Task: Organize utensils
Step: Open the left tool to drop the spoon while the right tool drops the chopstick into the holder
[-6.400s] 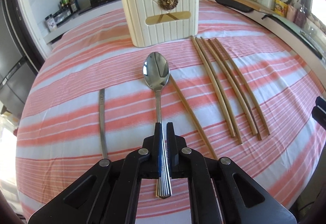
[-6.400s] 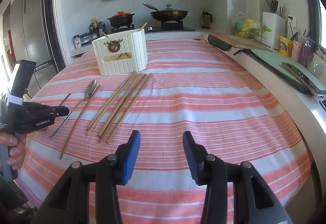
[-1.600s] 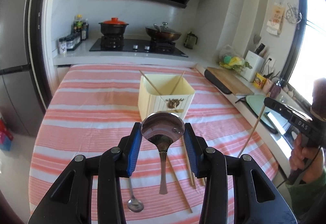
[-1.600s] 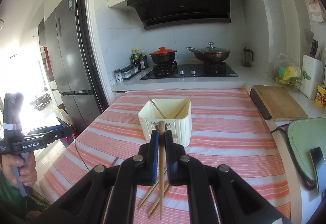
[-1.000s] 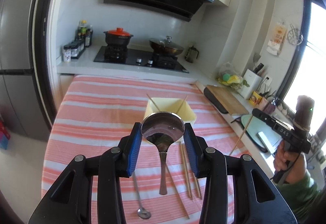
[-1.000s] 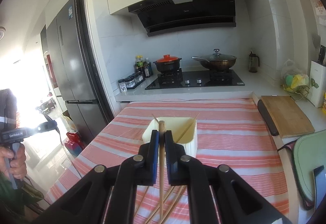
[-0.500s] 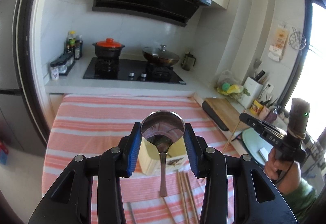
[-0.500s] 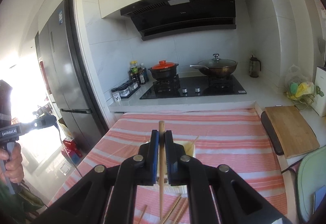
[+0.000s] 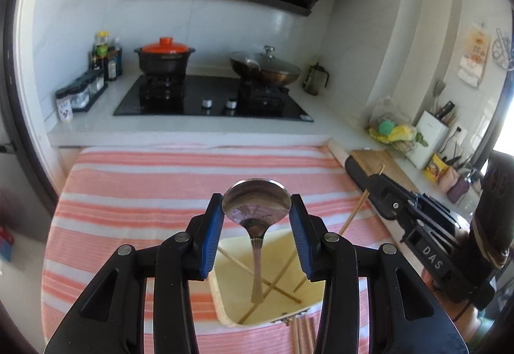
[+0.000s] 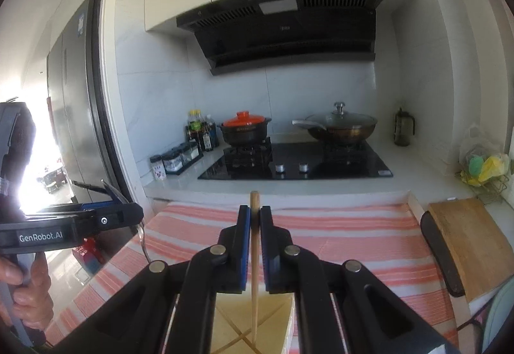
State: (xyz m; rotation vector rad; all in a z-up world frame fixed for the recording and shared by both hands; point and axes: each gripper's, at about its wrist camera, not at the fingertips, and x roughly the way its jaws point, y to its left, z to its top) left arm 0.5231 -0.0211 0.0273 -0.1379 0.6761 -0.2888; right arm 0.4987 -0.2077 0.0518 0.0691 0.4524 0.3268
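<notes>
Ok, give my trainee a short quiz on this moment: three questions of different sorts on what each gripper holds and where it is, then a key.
1. True or false: the left gripper grips the spoon by its bowl, handle hanging down.
2. Multiple choice: the right gripper is shut on A) a fork B) a chopstick C) nothing.
3. Fill in: both utensils hang over the open top of the cream ____.

Key:
1. True.
2. B.
3. Holder; two chopsticks already lie crossed inside it.
</notes>
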